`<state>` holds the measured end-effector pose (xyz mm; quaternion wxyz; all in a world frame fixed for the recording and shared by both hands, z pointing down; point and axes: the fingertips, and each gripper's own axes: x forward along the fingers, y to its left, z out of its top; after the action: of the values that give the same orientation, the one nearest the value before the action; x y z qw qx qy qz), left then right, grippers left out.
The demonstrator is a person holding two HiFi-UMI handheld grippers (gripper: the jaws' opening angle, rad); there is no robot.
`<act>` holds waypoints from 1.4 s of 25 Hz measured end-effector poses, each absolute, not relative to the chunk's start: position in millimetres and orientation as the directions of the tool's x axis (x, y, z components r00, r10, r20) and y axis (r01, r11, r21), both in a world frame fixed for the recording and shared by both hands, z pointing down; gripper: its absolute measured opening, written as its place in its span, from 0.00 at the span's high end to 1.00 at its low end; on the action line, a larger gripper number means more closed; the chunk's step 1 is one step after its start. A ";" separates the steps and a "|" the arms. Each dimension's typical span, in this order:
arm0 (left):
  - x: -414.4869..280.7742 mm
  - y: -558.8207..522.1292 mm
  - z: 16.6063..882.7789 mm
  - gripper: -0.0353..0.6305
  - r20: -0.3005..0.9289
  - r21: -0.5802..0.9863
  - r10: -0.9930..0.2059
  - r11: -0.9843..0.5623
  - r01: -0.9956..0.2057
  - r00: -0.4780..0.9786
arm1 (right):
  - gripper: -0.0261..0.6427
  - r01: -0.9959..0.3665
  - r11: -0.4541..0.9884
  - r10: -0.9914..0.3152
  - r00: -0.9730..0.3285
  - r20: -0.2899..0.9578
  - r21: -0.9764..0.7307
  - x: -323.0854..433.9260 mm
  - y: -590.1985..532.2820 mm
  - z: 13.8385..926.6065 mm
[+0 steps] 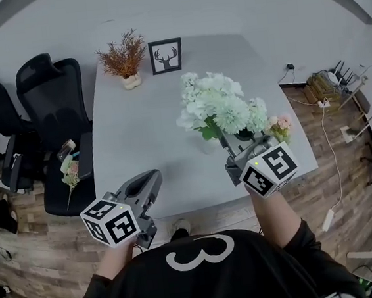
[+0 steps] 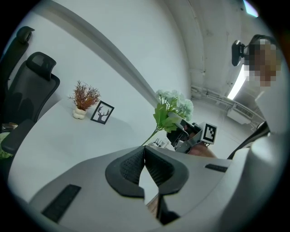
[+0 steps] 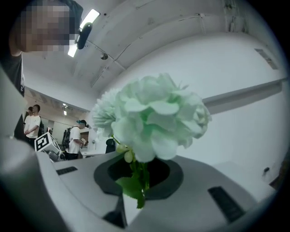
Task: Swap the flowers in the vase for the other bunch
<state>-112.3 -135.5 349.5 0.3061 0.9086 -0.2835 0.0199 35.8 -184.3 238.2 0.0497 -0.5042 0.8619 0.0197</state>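
Observation:
A bunch of white-green flowers (image 1: 216, 107) hangs above the grey table (image 1: 138, 137), and my right gripper (image 1: 236, 141) is shut on its stems. In the right gripper view the blooms (image 3: 152, 120) fill the middle, with stem and leaf pinched between the pads (image 3: 138, 174). The left gripper view shows the bunch (image 2: 174, 106) lifted, its stem end over a clear vase (image 2: 159, 144). A small pink bunch (image 1: 280, 126) lies on the table at the right. My left gripper (image 1: 153, 177) hovers at the near edge, shut and empty.
A dried plant in a white pot (image 1: 123, 57) and a framed deer picture (image 1: 165, 55) stand at the table's far side. Black office chairs (image 1: 51, 93) stand left of the table; one holds a pink flower (image 1: 70, 172). People (image 3: 31, 122) stand in the background.

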 end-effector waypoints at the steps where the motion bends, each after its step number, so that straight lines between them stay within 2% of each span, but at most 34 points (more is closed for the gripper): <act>1: -114.2 -133.5 349.2 0.93 0.210 0.544 -0.510 -0.649 -0.533 0.834 | 0.88 -0.861 0.508 -0.858 -0.503 -0.105 -0.030 30.2 -181.9 239.0; 9: -142.5 -121.9 357.1 0.93 0.216 0.552 -0.570 -0.598 -0.581 0.793 | 0.88 -0.752 0.636 -0.766 -0.643 -0.018 -0.173 -22.9 -177.8 278.9; 15: -160.8 -119.8 369.6 0.93 0.238 0.570 -0.600 -0.551 -0.610 0.764 | 0.88 -0.682 0.659 -0.695 -0.713 0.088 -0.318 -54.0 -184.5 329.9; 23: -181.4 -124.5 390.6 0.93 0.277 0.590 -0.630 -0.485 -0.646 0.726 | 0.88 -0.617 0.608 -0.598 -0.770 0.224 -0.499 -83.1 -198.1 405.4; 35: -187.1 -158.7 411.6 0.93 0.309 0.617 -0.622 -0.445 -0.649 0.719 | 0.88 -0.674 0.508 -0.617 -0.719 0.319 -0.536 -94.8 -243.3 466.1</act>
<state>-187.1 -158.7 411.6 0.3712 0.8497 -0.3741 0.0184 -94.8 -243.3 466.1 -0.0434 -0.3722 0.8673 -0.3277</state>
